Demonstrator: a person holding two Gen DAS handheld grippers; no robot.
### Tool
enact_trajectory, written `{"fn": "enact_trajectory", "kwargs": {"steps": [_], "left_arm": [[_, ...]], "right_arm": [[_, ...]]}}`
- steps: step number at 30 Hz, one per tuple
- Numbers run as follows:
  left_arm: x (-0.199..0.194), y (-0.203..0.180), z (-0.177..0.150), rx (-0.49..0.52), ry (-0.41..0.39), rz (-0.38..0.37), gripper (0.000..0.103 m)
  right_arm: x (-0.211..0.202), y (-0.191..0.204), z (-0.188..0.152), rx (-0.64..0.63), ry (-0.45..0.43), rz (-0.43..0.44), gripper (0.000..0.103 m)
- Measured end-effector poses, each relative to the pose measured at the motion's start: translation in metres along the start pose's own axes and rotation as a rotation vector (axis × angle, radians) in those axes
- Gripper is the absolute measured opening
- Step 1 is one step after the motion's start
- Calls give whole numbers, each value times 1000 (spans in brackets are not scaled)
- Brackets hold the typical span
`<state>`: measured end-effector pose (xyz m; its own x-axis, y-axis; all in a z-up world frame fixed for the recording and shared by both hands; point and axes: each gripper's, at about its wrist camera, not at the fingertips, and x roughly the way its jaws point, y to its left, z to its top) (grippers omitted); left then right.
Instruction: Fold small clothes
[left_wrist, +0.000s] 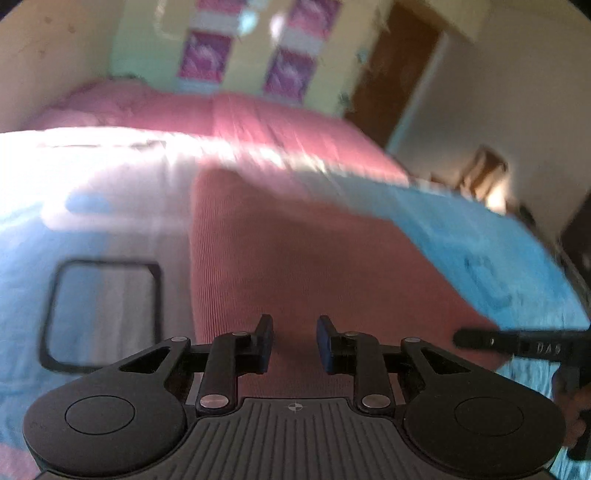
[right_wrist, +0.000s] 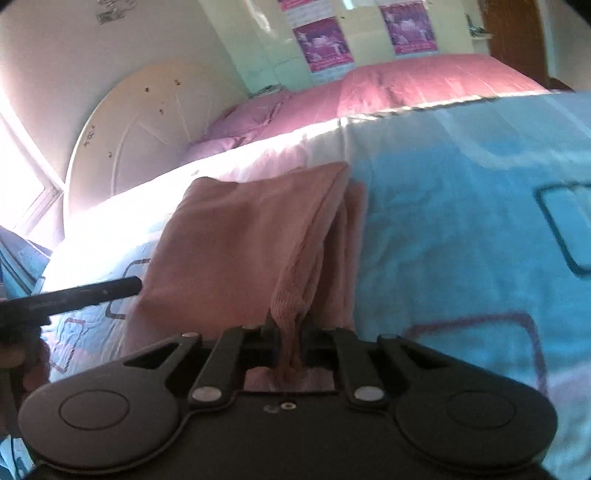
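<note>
Right gripper: clenched on a raised fold of the pink ribbed garment.
Left gripper: jaws parted, nothing between them.
Garment: directly ahead of both claws, on the blue patterned bedspread.

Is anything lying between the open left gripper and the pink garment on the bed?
Nothing visible. The left gripper hangs open directly over the pink garment, with only bare cloth ahead. The right gripper already pinches a raised fold.
</note>
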<state>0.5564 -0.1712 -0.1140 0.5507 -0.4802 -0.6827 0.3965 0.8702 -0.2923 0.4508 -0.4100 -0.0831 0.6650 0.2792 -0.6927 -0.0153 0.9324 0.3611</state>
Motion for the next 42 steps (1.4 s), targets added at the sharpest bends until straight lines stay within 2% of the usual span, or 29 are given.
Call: {"fn": "enact_trajectory", "kwargs": {"steps": [3,5,7,8,9,10,11,13,15,17,19,20,21,22,23,24,25,26,27,29,30,32,34,36,37,38,39,41,42], "left_arm": [[11,-5,-10,19,29,9,25],[5,0,-7,-16,20,-7,25],[-4,7,-6,-45,-8,-24,25],[-7,13,-4,-58,-37,-23,25],[-9,18,-2,-66,-70,-14,26],[-12,22,3,-68,-98,3,26],[-10,27,11,-74,-111,20,26],[0,36,28,-82,-126,36,26],[19,43,44,-92,-122,40,26],[37,49,57,-97,-119,57,26],[52,54,62,-115,-105,60,26],[59,56,62,-113,-98,64,26],[62,56,60,-93,-99,109,25],[63,56,57,-91,-96,200,23],[63,59,52,-102,-100,224,23],[64,61,47,-108,-100,225,23],[67,63,42,-107,-98,223,24],[66,64,40,-112,-105,209,24],[66,66,42,-126,-96,190,25],[57,62,51,-97,-110,203,24],[50,55,54,-50,-151,213,24],[47,42,68,27,-199,177,25],[61,38,83,30,-168,122,25],[88,32,93,29,-83,94,25],[107,32,92,26,-1,114,25],[119,33,87,20,42,124,25],[118,33,84,15,13,125,25],[106,27,84,19,8,142,25],[92,19,78,50,-26,147,26]], "right_arm": [[19,-14,-16,32,53,-42,10],[21,-17,-16,63,35,-25,10],[14,-11,-10,32,-3,-21,15],[12,-10,-8,17,-8,-23,25],[11,-10,-3,4,-25,-37,40],[9,-13,2,1,-57,-65,49],[10,-18,10,15,-100,-82,49],[19,-30,29,85,-134,-58,42],[40,-39,49,142,-122,-48,31],[61,-41,65,157,-98,-41,31],[83,-41,76,158,-31,-70,31],[92,-39,79,146,-14,-78,18],[95,-34,81,110,-29,-59,8],[93,-26,83,55,-54,-55,8],[85,-13,82,-35,-119,-59,7],[79,-4,80,-108,-169,-50,7],[81,2,77,-167,-179,-72,7],[94,3,74,-198,-124,-134,7],[111,-5,72,-193,-48,-182,8],[112,-17,72,-131,-46,-151,11],[109,-17,74,-124,-49,-153,18],[90,-10,77,-142,-156,-187,23],[84,-2,86,-147,-201,-154,22],[98,8,94,-169,-170,-149,22],[109,11,94,-183,-130,-152,20],[126,11,90,-203,-45,-179,19],[136,8,84,-218,-1,-196,19],[130,9,80,-219,-13,-195,19],[126,11,81,-214,-5,-200,22]]}}
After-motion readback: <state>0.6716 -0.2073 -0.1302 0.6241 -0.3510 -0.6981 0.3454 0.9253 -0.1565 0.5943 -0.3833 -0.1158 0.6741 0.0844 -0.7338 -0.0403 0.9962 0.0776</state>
